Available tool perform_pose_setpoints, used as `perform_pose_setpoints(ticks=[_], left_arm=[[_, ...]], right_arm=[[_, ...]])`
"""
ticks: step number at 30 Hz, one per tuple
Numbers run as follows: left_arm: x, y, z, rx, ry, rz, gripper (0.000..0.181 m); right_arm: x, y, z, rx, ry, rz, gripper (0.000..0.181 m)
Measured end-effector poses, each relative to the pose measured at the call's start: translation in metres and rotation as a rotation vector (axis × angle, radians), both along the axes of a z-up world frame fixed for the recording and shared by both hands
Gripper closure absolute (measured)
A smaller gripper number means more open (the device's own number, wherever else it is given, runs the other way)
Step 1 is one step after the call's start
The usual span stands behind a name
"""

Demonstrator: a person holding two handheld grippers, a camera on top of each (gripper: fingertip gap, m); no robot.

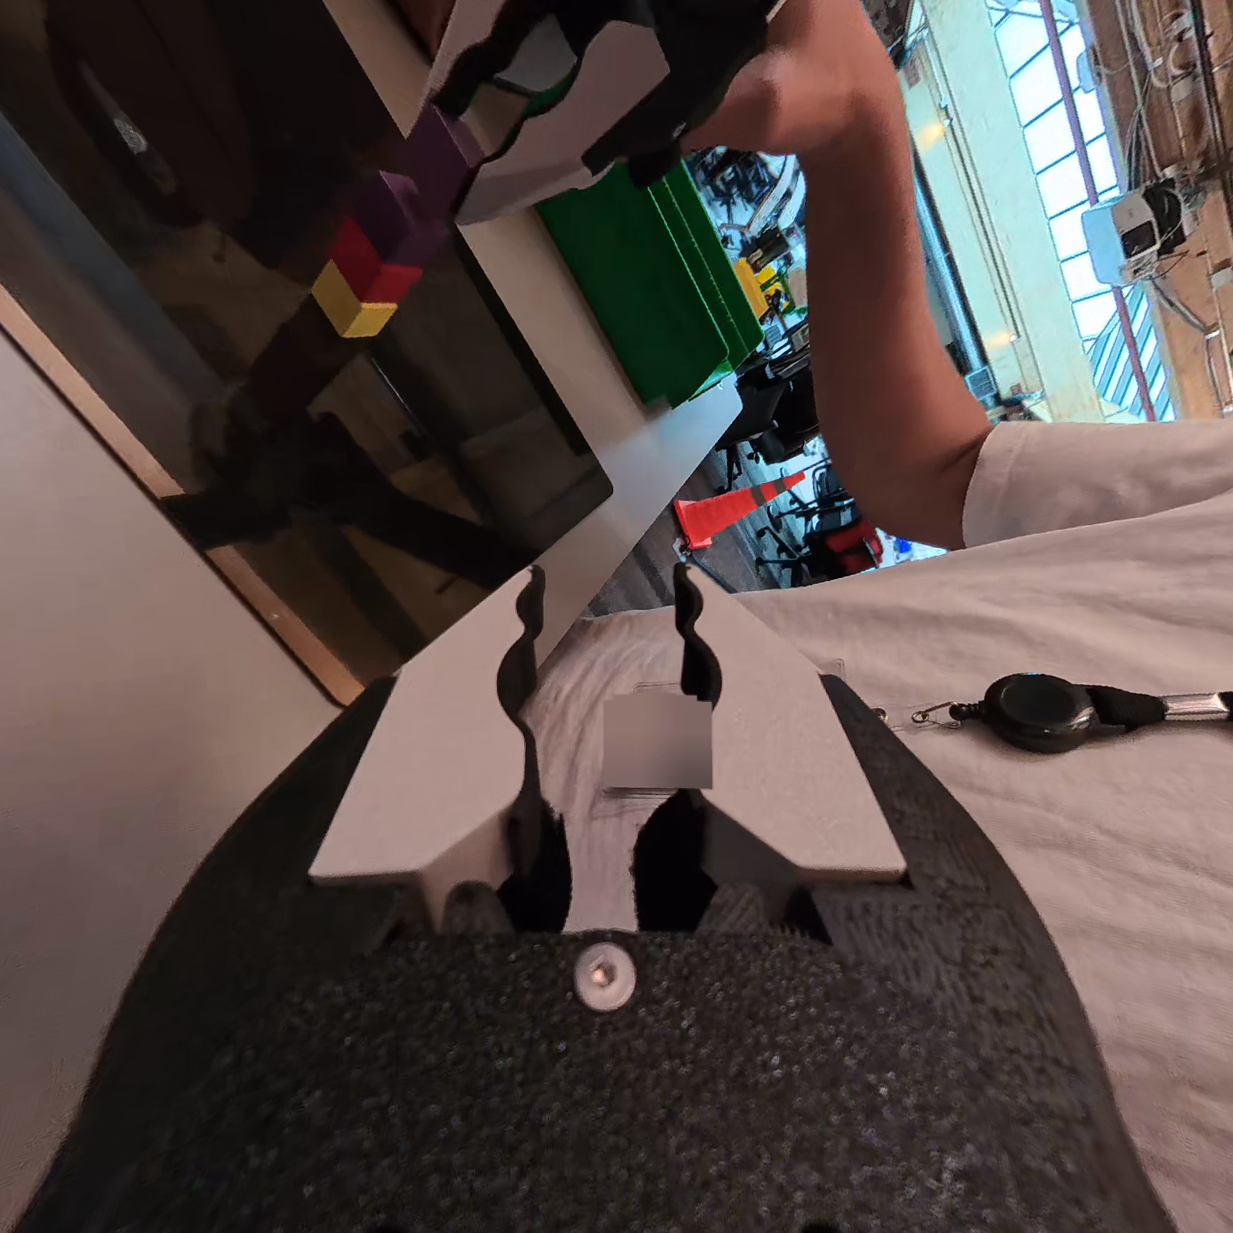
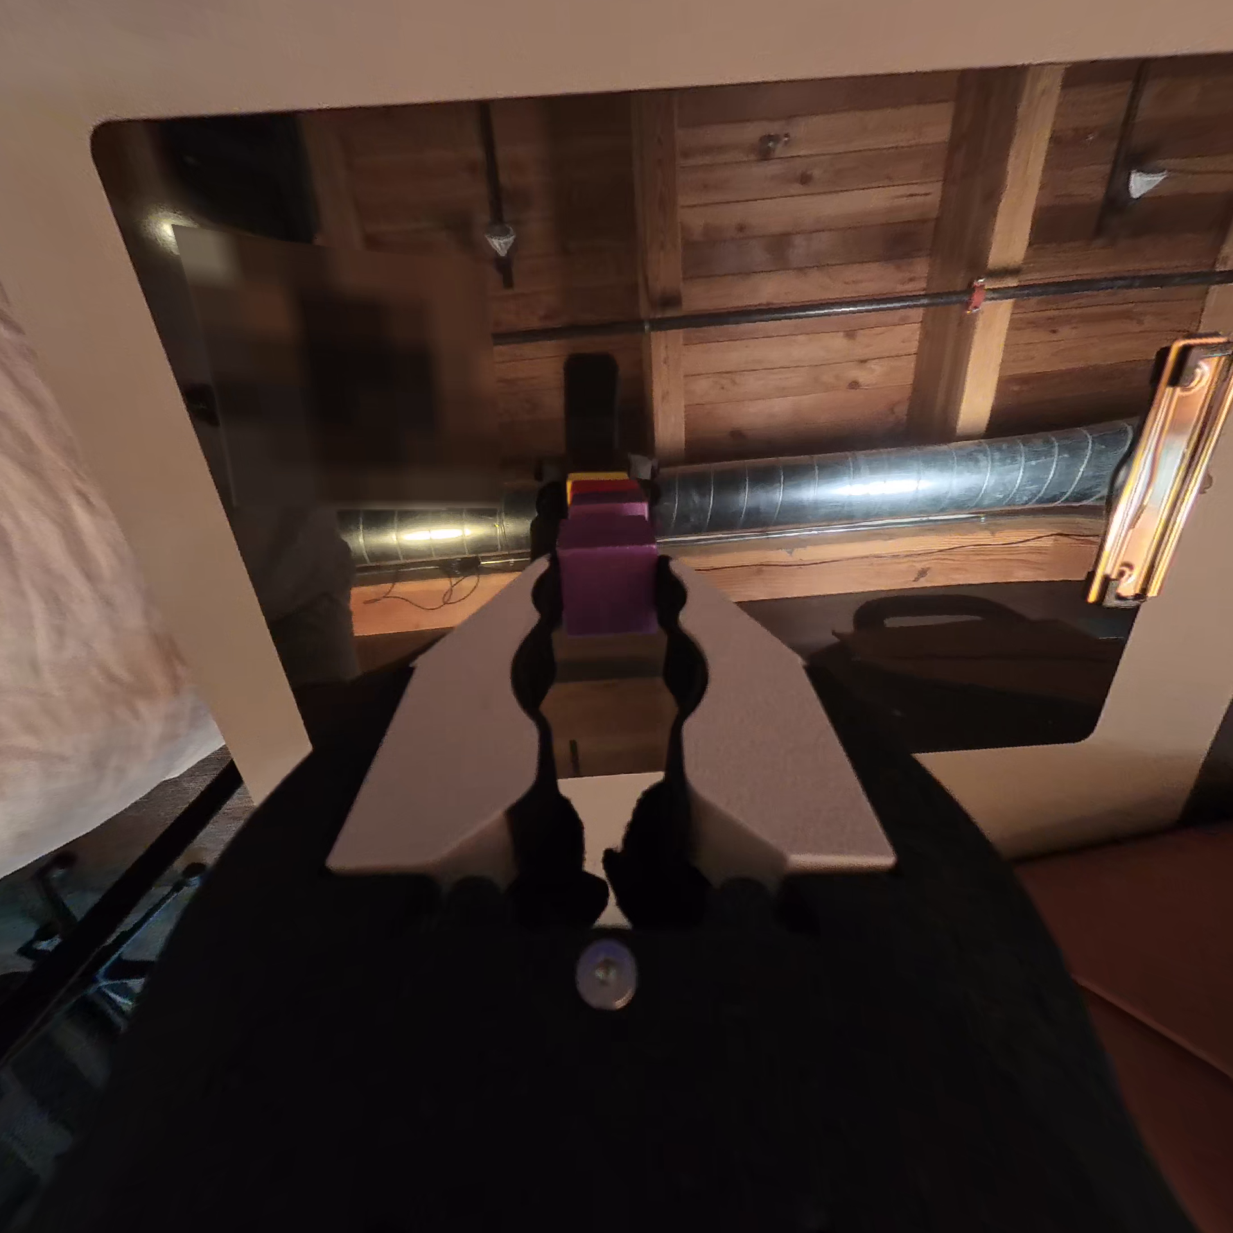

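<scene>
A column of blocks stands on a dark mirror panel: yellow at the base, red above it, then purple blocks. My right gripper looks straight down the column, shut on the top purple block, its fingertips pressing both sides. The right gripper also shows in the left wrist view, held by a hand. My left gripper is open and empty. It hangs off the table edge, pointing toward the person's white shirt.
The mirror panel lies on a white table and reflects wooden beams and a metal duct. A metal clip sits at its right edge. A green bin stands on the table. An orange cone stands on the floor beyond.
</scene>
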State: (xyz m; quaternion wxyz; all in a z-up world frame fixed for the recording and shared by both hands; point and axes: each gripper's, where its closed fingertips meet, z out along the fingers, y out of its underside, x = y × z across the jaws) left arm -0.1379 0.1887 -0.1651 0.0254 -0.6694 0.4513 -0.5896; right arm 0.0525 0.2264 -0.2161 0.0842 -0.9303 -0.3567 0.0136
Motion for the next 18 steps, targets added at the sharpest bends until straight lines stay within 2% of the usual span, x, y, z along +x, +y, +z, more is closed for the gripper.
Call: perform_pose_setpoints(ticks=[18], left_arm=[[-0.004, 0.007, -0.011, 0.031, 0.052, 0.003, 0.141]], right_arm=[[0.001, 0.003, -0.009, -0.042, 0.007, -0.001, 0.154]])
